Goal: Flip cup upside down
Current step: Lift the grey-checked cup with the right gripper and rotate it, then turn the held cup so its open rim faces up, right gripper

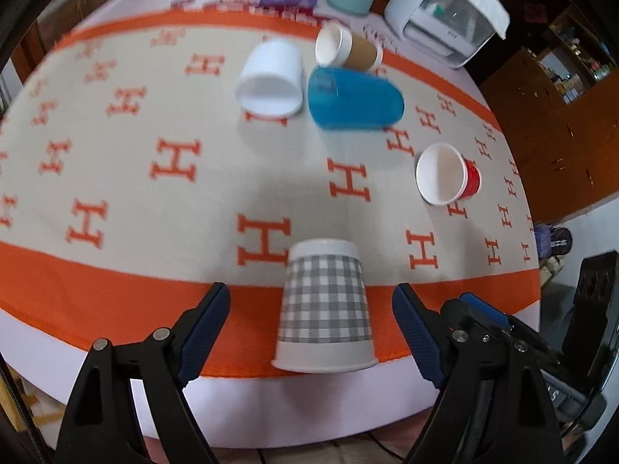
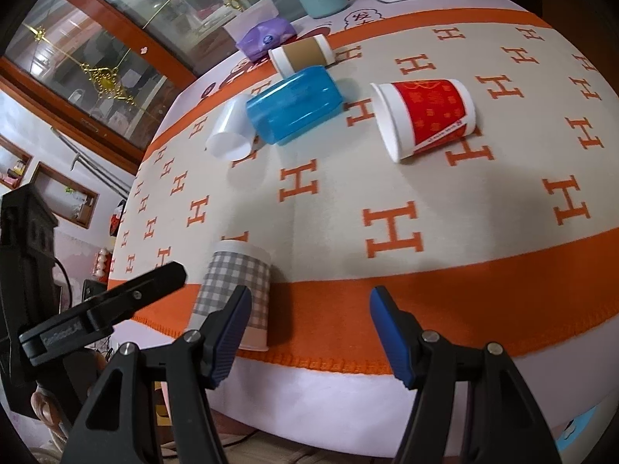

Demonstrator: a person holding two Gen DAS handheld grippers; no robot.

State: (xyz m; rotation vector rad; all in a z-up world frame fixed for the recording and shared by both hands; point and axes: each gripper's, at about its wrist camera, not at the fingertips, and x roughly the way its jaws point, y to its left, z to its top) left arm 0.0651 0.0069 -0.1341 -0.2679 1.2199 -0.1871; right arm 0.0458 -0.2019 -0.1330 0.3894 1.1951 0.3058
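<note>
With both jaws spread and holding nothing, and the checked cup (image 1: 324, 305) already mouth-down at six o'clock on the bench (image 1: 116, 178), we judge the red cup (image 2: 423, 118), lying sideways at one o'clock, needs a mid-wall pinch.

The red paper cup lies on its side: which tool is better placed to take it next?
The right tool, probably: the red paper cup lies ahead of its open jaws, while the left tool frames the already inverted checked cup.
</note>
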